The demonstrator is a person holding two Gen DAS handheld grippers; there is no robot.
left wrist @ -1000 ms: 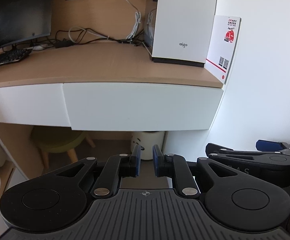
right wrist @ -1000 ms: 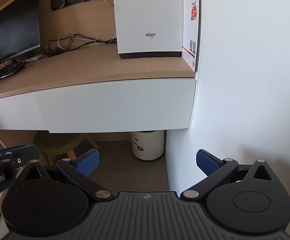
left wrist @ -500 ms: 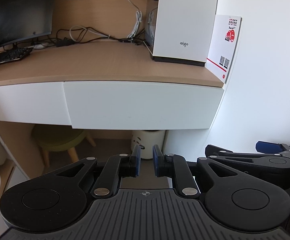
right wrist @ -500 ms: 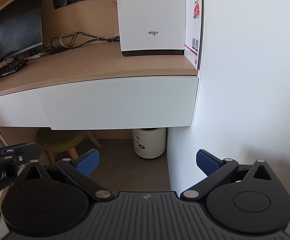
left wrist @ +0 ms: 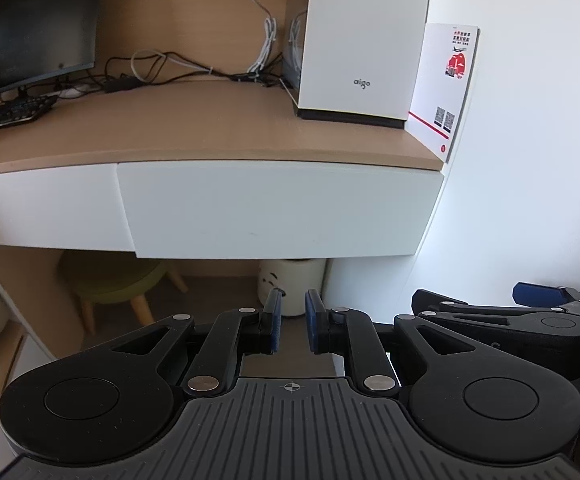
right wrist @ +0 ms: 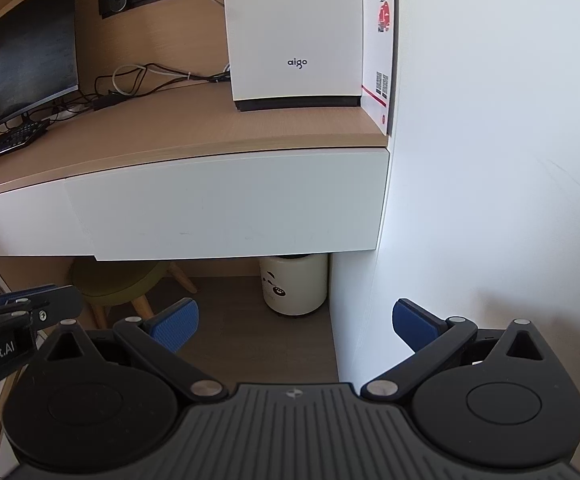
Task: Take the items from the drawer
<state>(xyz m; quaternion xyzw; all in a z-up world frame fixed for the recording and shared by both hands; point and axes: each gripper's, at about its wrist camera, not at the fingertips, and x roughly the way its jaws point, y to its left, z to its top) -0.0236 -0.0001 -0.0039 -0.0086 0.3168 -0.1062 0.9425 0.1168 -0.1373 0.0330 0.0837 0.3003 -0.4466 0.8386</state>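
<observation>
White drawer (left wrist: 278, 208): sat shut under the right end of the wooden surface (left wrist: 170, 128), its front flush and plain, with a second white front (left wrist: 46, 208) just to its left.
Left gripper (left wrist: 292, 326): hung near, low before the drawer and well apart from it; blue fingers (left wrist: 275, 320) nearly together with a narrow gap, nothing between them.
Right gripper (right wrist: 296, 322): hung near, right of the left one; blue fingers (right wrist: 176, 322) spread wide, holding nothing.
On the surface: a white box marked aigo (left wrist: 364, 40) at the far right, a red-and-white card (left wrist: 446, 88) against the wall, cables (left wrist: 162, 66), a keyboard (left wrist: 10, 114) and a dark monitor (left wrist: 30, 24) at the left.
Below: a white bin (right wrist: 294, 284) and a green stool (right wrist: 118, 280) on the floor.
</observation>
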